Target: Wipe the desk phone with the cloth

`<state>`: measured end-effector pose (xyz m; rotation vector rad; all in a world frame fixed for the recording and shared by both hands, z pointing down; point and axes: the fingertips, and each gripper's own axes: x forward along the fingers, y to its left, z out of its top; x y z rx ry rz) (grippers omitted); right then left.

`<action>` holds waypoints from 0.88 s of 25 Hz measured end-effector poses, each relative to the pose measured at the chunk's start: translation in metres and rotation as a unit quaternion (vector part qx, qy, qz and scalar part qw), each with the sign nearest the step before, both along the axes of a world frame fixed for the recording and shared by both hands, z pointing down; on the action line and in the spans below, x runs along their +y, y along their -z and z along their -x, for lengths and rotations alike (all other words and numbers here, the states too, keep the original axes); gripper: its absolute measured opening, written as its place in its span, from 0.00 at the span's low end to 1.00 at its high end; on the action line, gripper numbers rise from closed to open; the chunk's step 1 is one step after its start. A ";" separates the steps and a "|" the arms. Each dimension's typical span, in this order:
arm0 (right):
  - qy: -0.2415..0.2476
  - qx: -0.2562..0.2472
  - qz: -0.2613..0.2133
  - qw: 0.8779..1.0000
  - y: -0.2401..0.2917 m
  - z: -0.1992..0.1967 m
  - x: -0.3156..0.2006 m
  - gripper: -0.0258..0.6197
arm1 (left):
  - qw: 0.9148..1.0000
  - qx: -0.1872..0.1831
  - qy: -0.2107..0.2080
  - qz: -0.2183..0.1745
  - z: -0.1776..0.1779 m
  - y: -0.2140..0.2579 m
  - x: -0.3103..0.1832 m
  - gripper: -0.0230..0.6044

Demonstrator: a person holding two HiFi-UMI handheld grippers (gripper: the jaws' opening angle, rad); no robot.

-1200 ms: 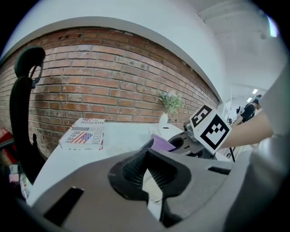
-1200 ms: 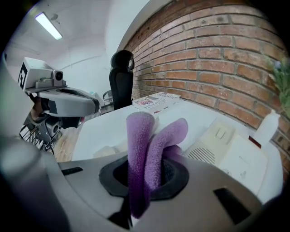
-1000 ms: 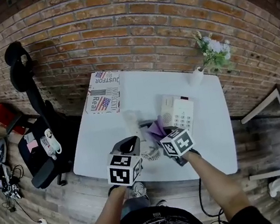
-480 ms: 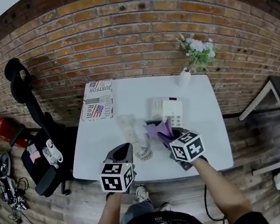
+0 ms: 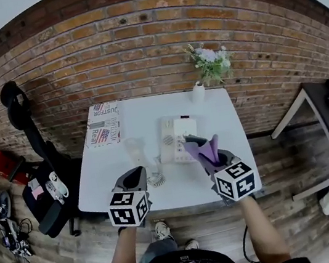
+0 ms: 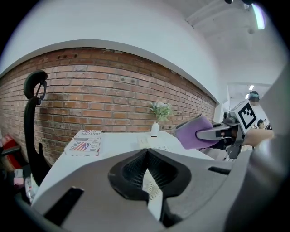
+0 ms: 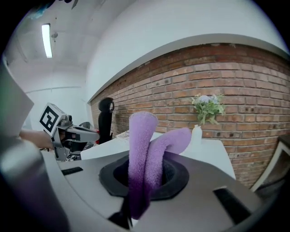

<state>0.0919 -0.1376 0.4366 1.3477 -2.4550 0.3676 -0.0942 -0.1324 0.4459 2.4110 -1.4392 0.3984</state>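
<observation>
The right gripper (image 5: 214,157) had its fingers shut tight on the purple cloth (image 7: 144,154). The cloth stuck up out of the fingers in two soft folds. It was held up in the air, over the near right corner of the desk phone (image 5: 175,137). The phone sat in the middle of the white worktop (image 5: 99,176). Its handset (image 5: 135,151) lay on the worktop just left of it, and the curly cord (image 5: 155,179) lay nearer the near edge. The left gripper (image 6: 146,154) was over the near left side of the worktop. Its fingers were pressed together with nothing in them. A vase of flowers (image 5: 198,92) stood at the far edge. A box (image 5: 102,124) lay in the far left corner.
</observation>
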 end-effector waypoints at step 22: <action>-0.042 -0.025 -0.042 0.998 0.028 -0.033 0.051 0.11 | 1.000 -0.016 -0.003 -0.015 -0.020 0.011 0.041 0.05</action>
